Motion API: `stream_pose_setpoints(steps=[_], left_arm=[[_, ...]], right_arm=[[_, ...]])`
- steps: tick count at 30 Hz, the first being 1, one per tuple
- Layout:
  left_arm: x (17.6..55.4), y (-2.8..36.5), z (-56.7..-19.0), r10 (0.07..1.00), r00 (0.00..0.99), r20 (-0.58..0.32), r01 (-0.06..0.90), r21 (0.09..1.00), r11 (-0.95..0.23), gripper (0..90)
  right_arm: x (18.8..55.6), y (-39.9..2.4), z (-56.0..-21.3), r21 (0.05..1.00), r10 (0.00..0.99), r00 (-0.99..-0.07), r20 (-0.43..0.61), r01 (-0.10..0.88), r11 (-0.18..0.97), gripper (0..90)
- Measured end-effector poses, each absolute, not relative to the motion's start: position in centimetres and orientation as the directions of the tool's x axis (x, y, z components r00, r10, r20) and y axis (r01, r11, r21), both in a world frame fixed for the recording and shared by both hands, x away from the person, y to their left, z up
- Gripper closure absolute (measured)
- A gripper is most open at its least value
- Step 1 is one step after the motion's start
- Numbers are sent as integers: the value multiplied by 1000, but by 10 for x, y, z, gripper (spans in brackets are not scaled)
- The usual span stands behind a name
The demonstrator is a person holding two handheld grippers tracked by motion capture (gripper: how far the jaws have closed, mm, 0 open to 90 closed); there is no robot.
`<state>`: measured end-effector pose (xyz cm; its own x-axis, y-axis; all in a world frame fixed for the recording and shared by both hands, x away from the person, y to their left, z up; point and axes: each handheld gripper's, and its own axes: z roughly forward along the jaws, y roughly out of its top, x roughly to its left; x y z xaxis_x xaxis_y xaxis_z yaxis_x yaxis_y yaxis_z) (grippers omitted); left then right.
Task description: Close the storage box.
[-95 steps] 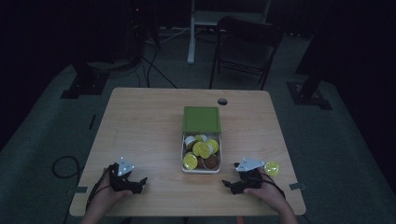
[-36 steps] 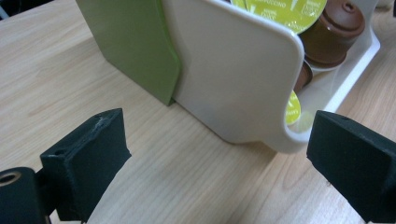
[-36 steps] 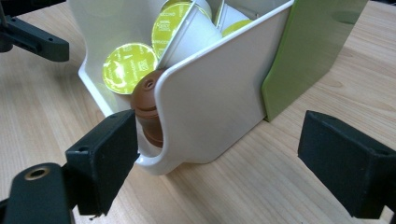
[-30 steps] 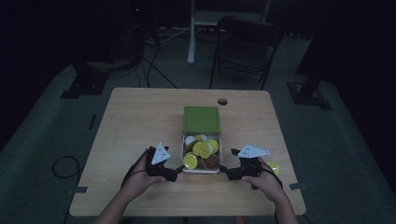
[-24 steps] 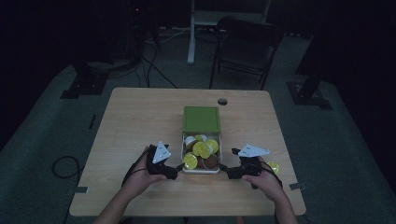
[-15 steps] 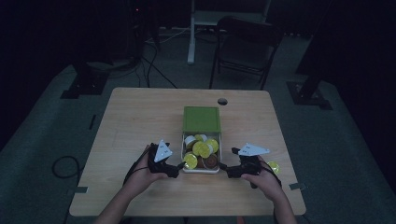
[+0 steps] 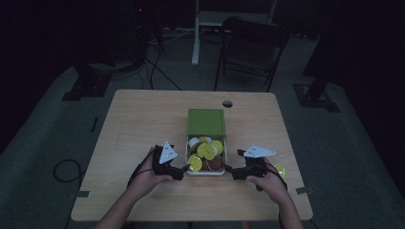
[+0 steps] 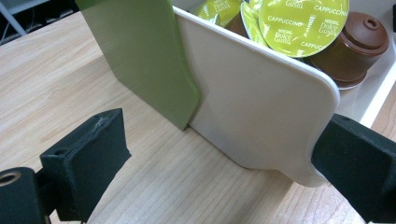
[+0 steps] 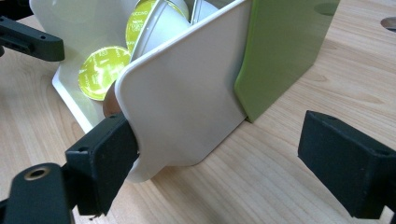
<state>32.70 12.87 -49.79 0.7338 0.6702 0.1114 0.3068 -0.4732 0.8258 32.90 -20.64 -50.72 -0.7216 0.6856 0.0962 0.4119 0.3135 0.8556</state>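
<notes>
**Both grippers at the near corners of the capsule box, jaws apart**

Capsule box (image 7: 205,143): stands on the counter (image 7: 143,124), around the middle of its width and nearer the near edge than the far one. The green sleeve (image 7: 206,121) covers the far part; the white tray (image 7: 190,157) projects toward the near edge and is uncovered.

Contents: coffee capsules (image 7: 208,151) with yellow-green foil lids, some printed "Cappuccino", and brown capsule bodies, lying loosely at mixed angles in the tray.

Left gripper (image 7: 180,171): at the tray's near left corner. Jaws stand apart; in the left gripper view one jaw touches the rounded lower corner of the white side wall (image 8: 252,102), the other is off to the side over bare wood.

Right gripper (image 7: 230,171): at the tray's near right corner. Jaws apart; in the right gripper view one jaw touches the wall's rounded corner, the other stands clear of the box.

A single capsule (image 7: 279,170) lies on the counter just beside the right hand (image 7: 271,183), toward the right edge.
</notes>
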Motion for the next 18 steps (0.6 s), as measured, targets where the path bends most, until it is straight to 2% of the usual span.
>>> stream_pose_setpoints(steps=[18], left_arm=[[339,128,-496,675,731,98,321,824,-467,51]], right_arm=[[338,-206,-506,854,706,-704,82,414,314,118]])
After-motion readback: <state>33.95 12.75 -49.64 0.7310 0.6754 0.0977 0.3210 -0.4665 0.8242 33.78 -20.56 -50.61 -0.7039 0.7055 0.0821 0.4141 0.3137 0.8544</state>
